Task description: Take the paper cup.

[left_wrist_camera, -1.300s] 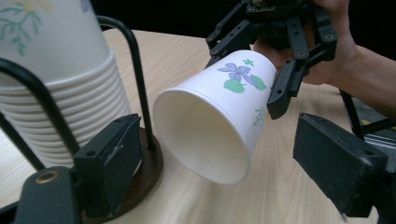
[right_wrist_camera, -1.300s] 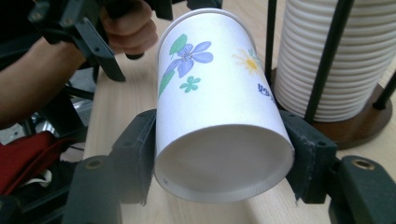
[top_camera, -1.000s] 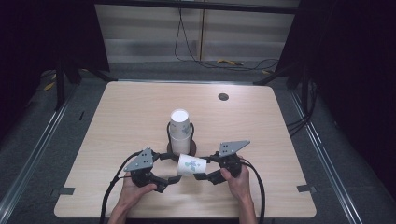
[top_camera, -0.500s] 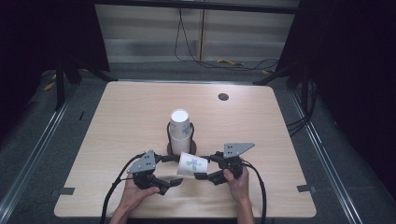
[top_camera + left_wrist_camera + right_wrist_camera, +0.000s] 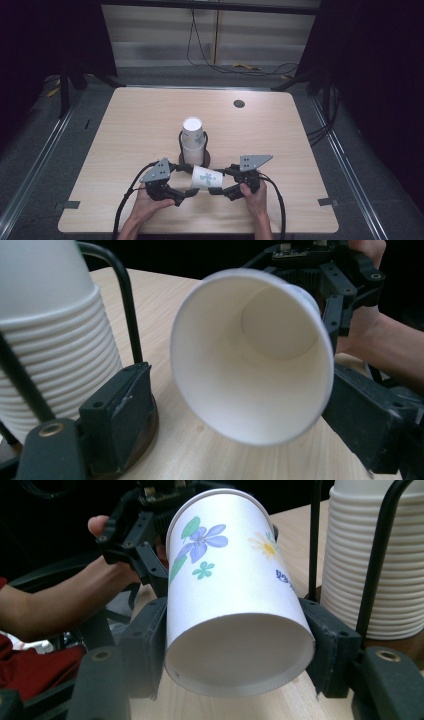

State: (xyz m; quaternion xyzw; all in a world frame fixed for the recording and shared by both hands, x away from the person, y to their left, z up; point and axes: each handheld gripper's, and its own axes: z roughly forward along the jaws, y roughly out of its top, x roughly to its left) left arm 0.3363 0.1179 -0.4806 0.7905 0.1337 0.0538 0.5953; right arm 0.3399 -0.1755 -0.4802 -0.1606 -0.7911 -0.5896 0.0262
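My right gripper point(image 5: 227, 182) had its jaws clamped on one paper cup point(image 5: 206, 178), already clear of the stack point(image 5: 192, 140); my left gripper point(image 5: 182, 181) stood open at its rim, placement apparently outstanding.

Left gripper point(image 5: 186, 194): black angular body, matte jaws with flat pads, brass-coloured pivot bushings at the jaw bases. Grey three-cornered plate on top, with small dark holes. A black cable trails from its rear toward the table edge.

Right gripper point(image 5: 224, 186): same black build, same grey plate, black cable looping behind. Screw heads show along its linkage arms.

Forearms are bare. Red cloth shows low in the right gripper view.
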